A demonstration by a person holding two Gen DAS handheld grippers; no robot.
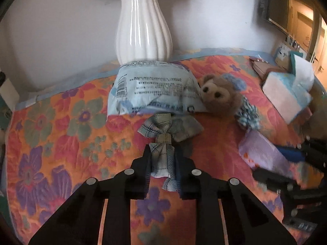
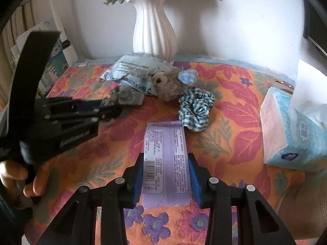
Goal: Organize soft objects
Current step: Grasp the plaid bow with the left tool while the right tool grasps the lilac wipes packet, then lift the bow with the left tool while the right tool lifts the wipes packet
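Left claw: the left claw is clamped on the tail of the plaid bow, low in the centre of the left wrist view; black fingers pinch the cloth from both sides.
Bow's lie: its long axis runs straight up the frame from the jaws, the knot and wings just beyond the tips, resting on the floral surface.
Right claw: the right claw is closed on the lilac packet, blue pads pressing its two long edges at the near end.
Packet's lie: long axis in line with the fingers, the far end pointing up the frame toward the gingham scrunchie, almost touching it.
Neighbours: teddy bear and pale blue pouch sit above the bow, in front of the white vase; tissue box far right.
Who is nearer: the left claw owns the bow, the right owns the packet; the scrunchie lies closer to the right one.
Next call: likely a lift of each item, and both are gripped at one end, so they may droop.
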